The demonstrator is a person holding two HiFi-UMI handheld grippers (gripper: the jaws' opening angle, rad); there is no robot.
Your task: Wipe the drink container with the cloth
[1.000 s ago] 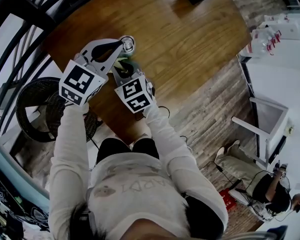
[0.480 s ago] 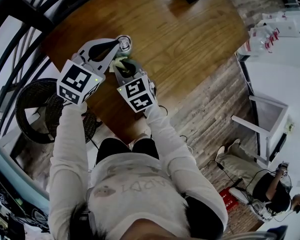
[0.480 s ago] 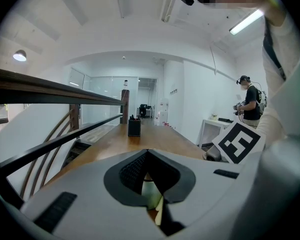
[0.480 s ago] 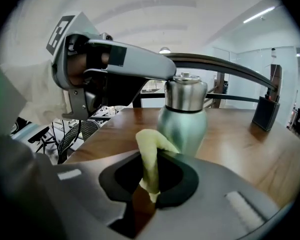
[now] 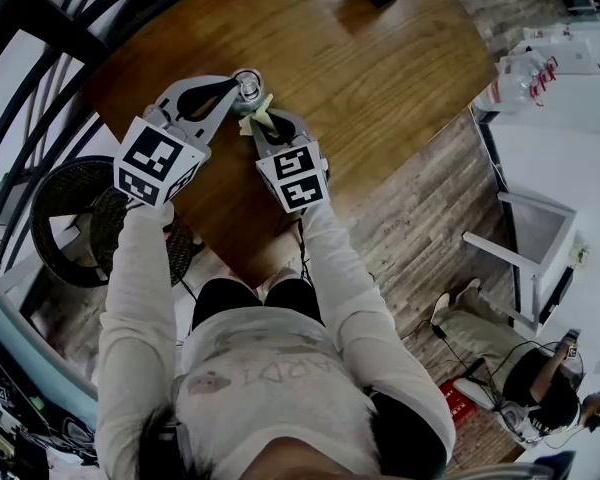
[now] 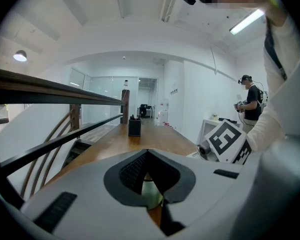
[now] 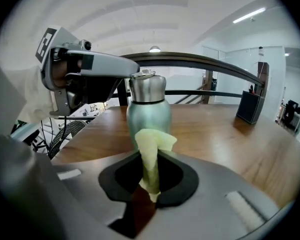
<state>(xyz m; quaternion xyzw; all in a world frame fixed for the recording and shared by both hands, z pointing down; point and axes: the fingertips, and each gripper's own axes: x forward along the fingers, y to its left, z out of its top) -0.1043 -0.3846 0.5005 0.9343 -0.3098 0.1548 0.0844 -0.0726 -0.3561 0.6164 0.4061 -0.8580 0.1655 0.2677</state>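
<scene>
The left gripper (image 6: pixel 148 158) has its jaws closed on the bottle (image 6: pixel 151 194). In its own view the pale green body of the bottle shows in the gap between the dark pads. From the right gripper view, this gripper holds the bottle high, at the metal neck under the cap.

The right gripper (image 7: pixel 149 176) has its jaws closed on the cloth (image 7: pixel 151 151). It is a pale yellow cloth, pinched in a narrow fold, and its free end stands up out of the jaws. This end lies against the lower side of the bottle, or just in front of it; I cannot tell if it touches.

The bottle (image 7: pixel 147 106) stands upright on the wooden table (image 5: pixel 380 78), near the edge on the person's side, with the two grippers close together around it (image 5: pixel 248 86). Far behind on the table there is a black box (image 7: pixel 250 106). A dark railing (image 7: pixel 190 63) runs along the far side of the table.
</scene>
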